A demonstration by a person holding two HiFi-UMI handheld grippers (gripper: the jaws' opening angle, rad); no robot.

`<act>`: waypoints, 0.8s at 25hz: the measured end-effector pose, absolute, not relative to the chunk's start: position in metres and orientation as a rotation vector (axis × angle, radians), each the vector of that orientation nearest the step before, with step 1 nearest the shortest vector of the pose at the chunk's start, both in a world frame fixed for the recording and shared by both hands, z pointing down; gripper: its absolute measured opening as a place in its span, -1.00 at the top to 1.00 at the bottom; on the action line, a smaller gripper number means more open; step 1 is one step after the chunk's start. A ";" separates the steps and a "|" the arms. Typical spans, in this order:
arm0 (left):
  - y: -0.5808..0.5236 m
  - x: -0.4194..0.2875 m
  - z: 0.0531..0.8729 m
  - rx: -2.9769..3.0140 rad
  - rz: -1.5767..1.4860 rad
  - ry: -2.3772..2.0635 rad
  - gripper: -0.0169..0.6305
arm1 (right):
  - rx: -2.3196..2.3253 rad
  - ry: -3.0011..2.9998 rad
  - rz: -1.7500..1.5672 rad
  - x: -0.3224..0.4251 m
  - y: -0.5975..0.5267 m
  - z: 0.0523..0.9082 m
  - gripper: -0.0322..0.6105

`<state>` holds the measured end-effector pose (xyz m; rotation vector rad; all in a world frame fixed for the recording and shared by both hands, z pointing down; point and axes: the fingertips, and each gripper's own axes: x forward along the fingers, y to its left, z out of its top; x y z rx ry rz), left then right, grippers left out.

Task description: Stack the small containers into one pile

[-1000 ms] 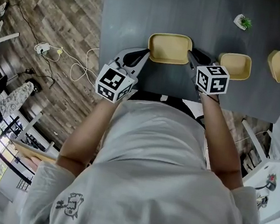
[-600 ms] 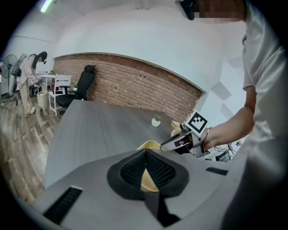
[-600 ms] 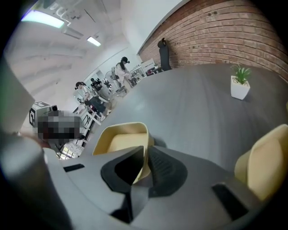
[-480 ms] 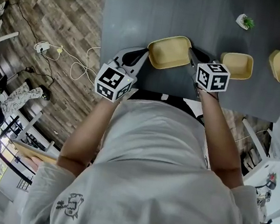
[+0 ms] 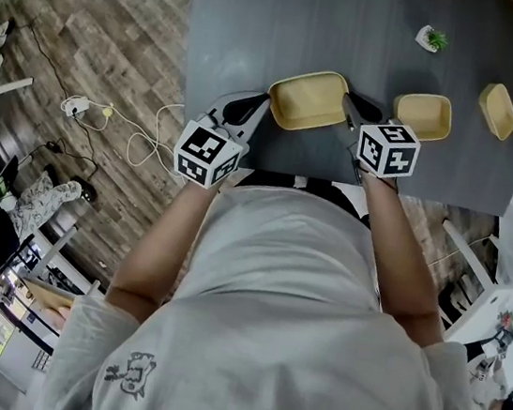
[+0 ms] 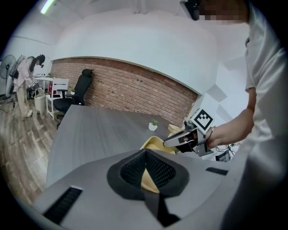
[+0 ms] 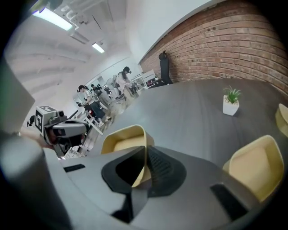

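A yellow rectangular container (image 5: 307, 101) is at the near edge of the grey table (image 5: 263, 20), tilted. My left gripper (image 5: 262, 102) is shut on its left rim; that wall (image 6: 146, 176) shows pinched between the pads. My right gripper (image 5: 348, 100) has just been closing and is now shut on the right rim, with the wall (image 7: 137, 173) between its pads. A second yellow container (image 5: 422, 116) sits just to the right, and a third (image 5: 498, 110) lies farther right. From the right gripper view, the second container (image 7: 254, 164) is close on the right.
A small white pot with a green plant (image 5: 431, 38) stands at the back right of the table. The table's near edge runs just under both grippers. Wood floor with cables (image 5: 109, 108) lies to the left. People and chairs are far off in the room.
The right gripper has shut on the container's right rim and risen a little. The container now sits tilted instead of flat. The left gripper has stayed put.
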<state>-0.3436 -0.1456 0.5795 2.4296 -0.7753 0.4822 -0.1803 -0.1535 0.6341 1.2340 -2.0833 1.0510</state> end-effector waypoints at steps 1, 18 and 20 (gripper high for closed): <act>-0.146 -0.343 0.578 2.436 0.476 -0.768 0.91 | 1.249 -2.085 1.046 -0.179 -0.152 0.630 0.83; -0.147 -0.287 0.527 2.603 0.393 -0.553 0.91 | 1.521 -2.035 0.940 -0.118 -0.112 0.555 0.83; -0.142 -0.276 0.523 2.615 0.392 -0.516 0.91 | 1.549 -2.018 0.920 -0.105 -0.106 0.550 0.83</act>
